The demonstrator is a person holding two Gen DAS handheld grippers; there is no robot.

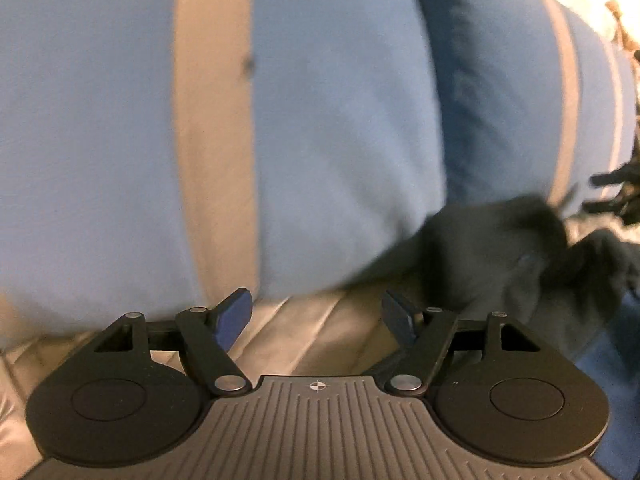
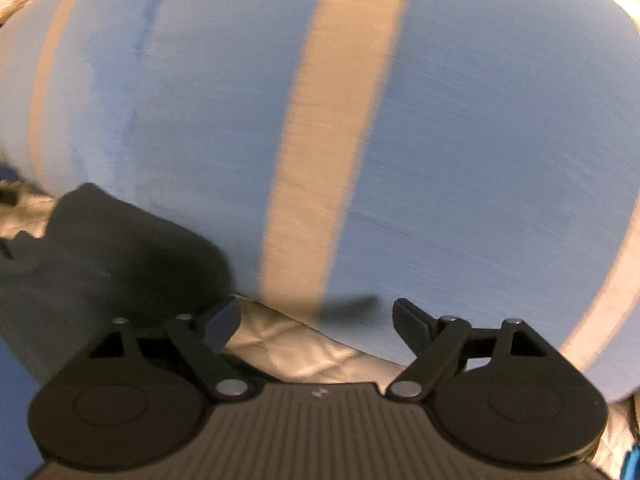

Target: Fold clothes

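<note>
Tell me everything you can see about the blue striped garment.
The blue striped garment is light blue, soft-looking fabric with wide tan stripes running away from the cameras. It lies spread on a quilted grey surface, filling both wrist views, blurred. A dark cloth overlaps its near edge. Neither gripper holds it.

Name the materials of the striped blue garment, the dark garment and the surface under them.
Striped blue garment: matte soft knit, probably cotton; blurred. Dark garment: limp matte cloth, fibre unclear. Surface: quilted fabric with a slight sheen, maybe a synthetic bedcover.
</note>
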